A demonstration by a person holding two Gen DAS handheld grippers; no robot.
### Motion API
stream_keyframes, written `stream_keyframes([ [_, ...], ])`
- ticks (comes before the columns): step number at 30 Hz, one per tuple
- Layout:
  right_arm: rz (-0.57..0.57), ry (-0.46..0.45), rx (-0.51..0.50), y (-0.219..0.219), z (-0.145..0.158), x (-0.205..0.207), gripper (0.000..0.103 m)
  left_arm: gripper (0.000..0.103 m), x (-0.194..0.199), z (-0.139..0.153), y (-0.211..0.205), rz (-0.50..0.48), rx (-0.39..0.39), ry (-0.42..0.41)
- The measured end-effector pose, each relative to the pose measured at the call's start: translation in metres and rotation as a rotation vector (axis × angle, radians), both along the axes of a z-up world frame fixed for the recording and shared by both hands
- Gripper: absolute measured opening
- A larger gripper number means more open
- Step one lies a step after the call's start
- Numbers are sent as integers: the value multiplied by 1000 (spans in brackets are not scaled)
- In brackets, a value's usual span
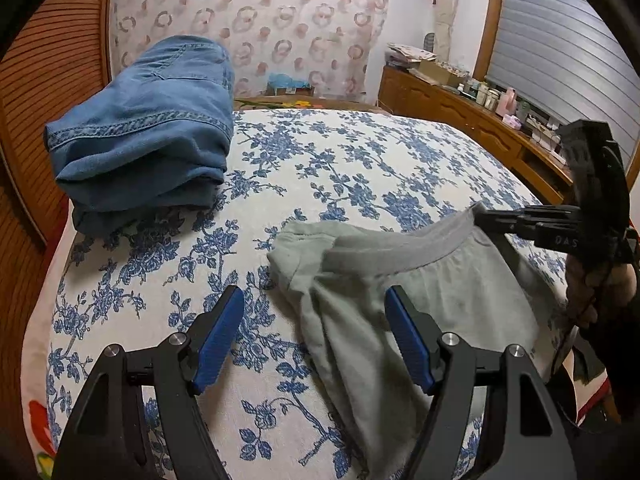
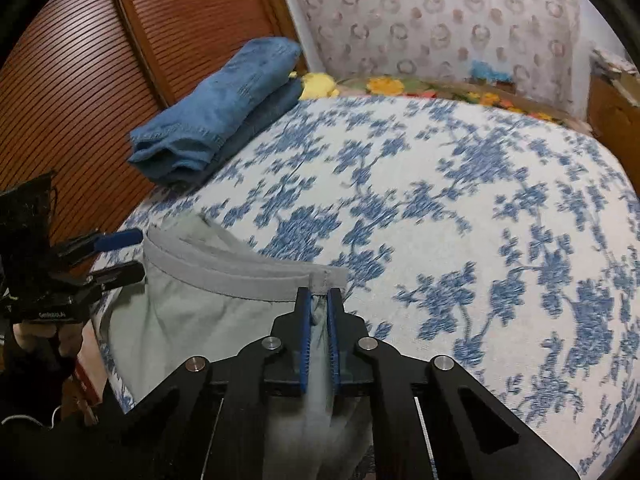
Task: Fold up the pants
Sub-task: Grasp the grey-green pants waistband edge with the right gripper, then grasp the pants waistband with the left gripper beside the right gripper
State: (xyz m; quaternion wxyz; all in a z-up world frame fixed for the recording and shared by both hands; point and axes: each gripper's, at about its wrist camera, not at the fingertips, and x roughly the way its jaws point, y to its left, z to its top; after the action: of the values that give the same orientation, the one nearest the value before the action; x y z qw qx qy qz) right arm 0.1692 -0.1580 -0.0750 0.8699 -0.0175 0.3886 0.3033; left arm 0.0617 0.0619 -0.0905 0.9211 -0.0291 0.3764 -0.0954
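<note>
Grey-green pants (image 1: 400,292) with a grey waistband (image 1: 404,246) lie bunched at the near edge of the bed. My left gripper (image 1: 316,300) is open, its blue pads on either side of the pants' left edge, holding nothing. In the right wrist view it (image 2: 136,252) sits open just left of the waistband's end. My right gripper (image 2: 319,300) is shut on the pants (image 2: 192,308) at the waistband's (image 2: 240,276) right end. In the left wrist view it (image 1: 480,214) pinches the waistband corner and lifts it a little.
Folded blue jeans (image 1: 148,124) lie at the bed's far left, next to a wooden slatted panel (image 1: 44,80). The bed has a blue floral cover (image 1: 340,160). A wooden sideboard (image 1: 460,108) with clutter stands at the right, under a window.
</note>
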Motion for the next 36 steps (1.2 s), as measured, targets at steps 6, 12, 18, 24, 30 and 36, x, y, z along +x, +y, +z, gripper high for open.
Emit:
stream_keyframes([
  [6, -59, -42, -66, 7, 3, -7, 7, 74, 8, -4, 1, 14, -4, 14],
  [12, -77, -56, -120, 11, 2, -21, 29, 74, 13, -11, -1, 14, -1, 34],
  [18, -111, -21, -116, 0, 5, -41, 49, 75, 17, -16, 0, 22, -14, 52],
  [24, -155, -4, -169, -1, -1, -48, 51, 77, 17, -17, -3, 26, 0, 47],
  [30, -183, -12, -174, 1, -2, -58, 59, 77, 18, -17, -4, 26, 17, 50],
  [36, -175, -19, -180, 2, -2, -67, 63, 77, 18, -17, -5, 23, 18, 48],
])
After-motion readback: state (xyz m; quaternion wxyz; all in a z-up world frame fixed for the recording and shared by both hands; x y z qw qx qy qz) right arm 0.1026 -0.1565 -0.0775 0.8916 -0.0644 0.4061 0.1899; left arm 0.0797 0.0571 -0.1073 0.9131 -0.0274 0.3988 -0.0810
